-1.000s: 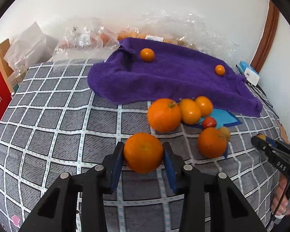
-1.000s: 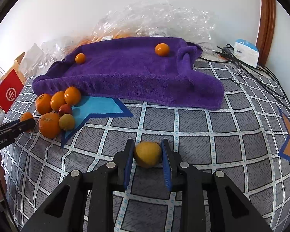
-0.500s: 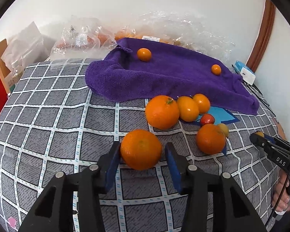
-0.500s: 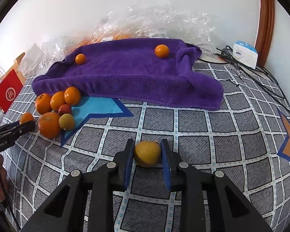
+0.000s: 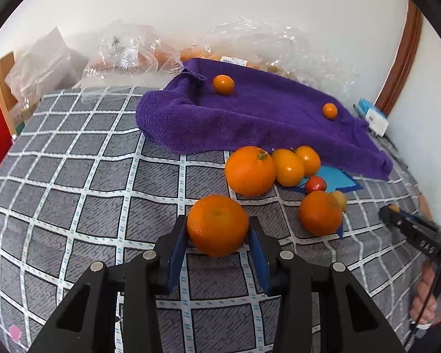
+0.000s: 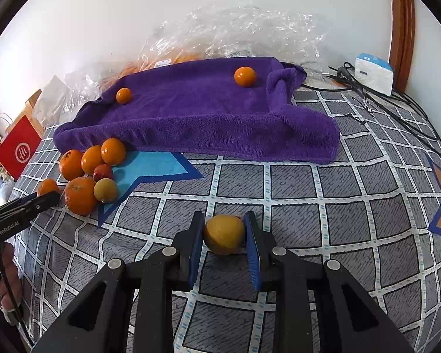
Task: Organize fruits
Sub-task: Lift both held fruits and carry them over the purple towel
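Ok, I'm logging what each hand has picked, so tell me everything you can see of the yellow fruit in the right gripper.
The yellow fruit is small and roundish, dull yellow with a matte, slightly blotchy skin and a little dark nub at its top. It sits between the blue pads of the right gripper, which is shut on its two sides. Below it is the grey checked cloth; whether it rests on it is unclear. No other fruit touches it.

red bag point(image 6: 20, 149) cropped, bagged fruit point(image 5: 161, 56) blurred

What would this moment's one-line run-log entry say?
left gripper: closing on orange | right gripper: shut on yellow fruit | purple towel: two small oranges
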The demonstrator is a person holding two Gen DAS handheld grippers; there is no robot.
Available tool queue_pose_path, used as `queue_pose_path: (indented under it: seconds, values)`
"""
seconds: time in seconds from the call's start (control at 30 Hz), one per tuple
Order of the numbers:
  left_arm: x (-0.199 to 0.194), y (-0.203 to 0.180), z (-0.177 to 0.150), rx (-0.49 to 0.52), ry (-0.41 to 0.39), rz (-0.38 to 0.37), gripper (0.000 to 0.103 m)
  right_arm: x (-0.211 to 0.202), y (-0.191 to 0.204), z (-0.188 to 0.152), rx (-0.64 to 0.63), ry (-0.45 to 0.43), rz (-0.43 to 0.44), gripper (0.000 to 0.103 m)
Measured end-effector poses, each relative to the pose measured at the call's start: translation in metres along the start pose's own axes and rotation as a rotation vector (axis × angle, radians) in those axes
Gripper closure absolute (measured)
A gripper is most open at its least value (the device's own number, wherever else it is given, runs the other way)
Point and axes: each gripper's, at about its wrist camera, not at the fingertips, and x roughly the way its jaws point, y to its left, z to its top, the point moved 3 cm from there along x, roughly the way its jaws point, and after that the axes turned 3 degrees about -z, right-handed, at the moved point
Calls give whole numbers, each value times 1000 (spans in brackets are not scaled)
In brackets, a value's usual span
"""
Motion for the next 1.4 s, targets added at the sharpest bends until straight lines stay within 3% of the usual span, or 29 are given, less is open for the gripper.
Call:
queue_pose_path:
  seconds: [0.33,0.83,0.97,1.13,1.4]
  values:
    - [-7,7,-1,-55,-36,-108,65,-5,-1,0,4,-23,24,76]
    - [-18,9,0,-69,-87,-114,65,-11,-9,1,40,-50,18,76]
    - [-29,9,4,-63,-94,-83,65,-19,-10,7,22,-58,8,76]
    - [-53,5,30,-59,-133,-99,65,-38,-14,31,19,-112,30,76]
    - [-61,-12,97,4,-206,-38,65,-54,-20,95,32,-200,2,76]
